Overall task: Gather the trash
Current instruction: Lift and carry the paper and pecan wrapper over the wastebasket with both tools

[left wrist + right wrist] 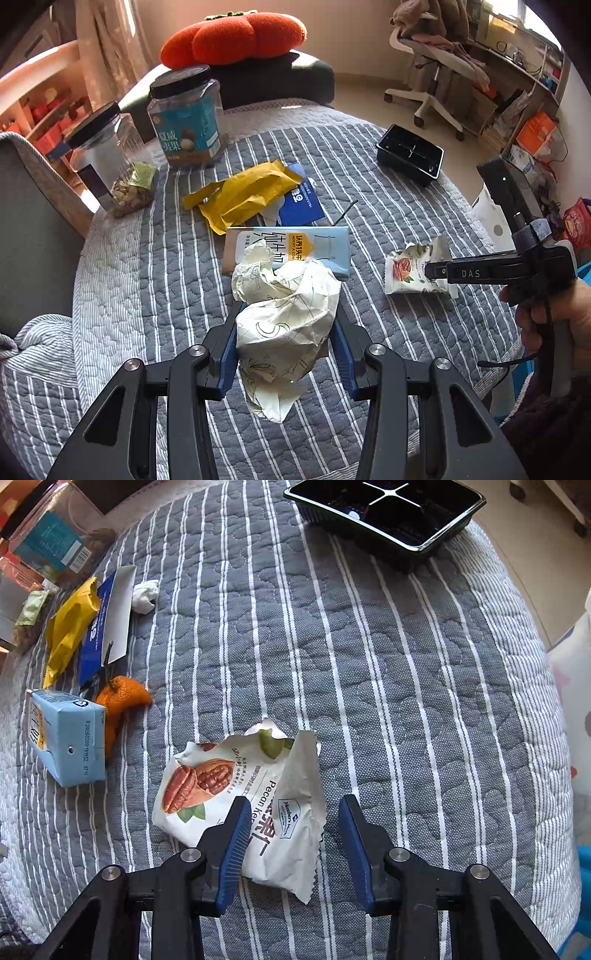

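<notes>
The left gripper is clamped on a crumpled wad of printed paper, its blue pads pressed against both sides, above the grey striped quilted cloth that covers the table. Just beyond the wad lies a pale blue milk carton on its side, with a yellow wrapper and a blue packet behind it.

The right gripper points down over a torn pecan kernel packet. Its jaws stand apart, one pad over the packet's middle, the other clear of its edge, not pinching it. Orange peel sits beside the carton, and a black plastic tray lies at the far edge.
</notes>
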### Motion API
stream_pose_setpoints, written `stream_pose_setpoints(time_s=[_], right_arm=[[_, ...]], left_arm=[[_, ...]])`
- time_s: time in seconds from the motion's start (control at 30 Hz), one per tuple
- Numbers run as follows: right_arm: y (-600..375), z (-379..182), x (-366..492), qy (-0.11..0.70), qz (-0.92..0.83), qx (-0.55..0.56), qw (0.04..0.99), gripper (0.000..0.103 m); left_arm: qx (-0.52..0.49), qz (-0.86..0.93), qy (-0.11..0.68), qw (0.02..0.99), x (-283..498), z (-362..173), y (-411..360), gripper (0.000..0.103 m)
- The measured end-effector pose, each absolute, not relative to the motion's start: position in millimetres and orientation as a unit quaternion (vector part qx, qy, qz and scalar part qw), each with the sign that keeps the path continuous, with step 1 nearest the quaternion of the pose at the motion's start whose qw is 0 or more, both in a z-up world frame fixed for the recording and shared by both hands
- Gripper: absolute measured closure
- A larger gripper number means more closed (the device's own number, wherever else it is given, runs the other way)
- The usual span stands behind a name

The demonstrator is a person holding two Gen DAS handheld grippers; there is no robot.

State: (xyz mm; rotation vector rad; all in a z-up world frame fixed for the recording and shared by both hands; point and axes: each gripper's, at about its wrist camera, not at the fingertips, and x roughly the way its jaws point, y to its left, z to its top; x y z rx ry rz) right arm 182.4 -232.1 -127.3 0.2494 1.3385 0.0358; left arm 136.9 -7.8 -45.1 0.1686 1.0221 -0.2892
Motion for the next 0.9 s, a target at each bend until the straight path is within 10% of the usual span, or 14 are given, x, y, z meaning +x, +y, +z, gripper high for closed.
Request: stream_pose_setpoints(time_s=[0.9], right_arm=[[-371, -21, 105, 0.496, -0.061, 0.179, 0.847, 0.096]], left_arm=[[0.097, -0.204, 0.449, 0.864, 138, -16, -107, 0.056]])
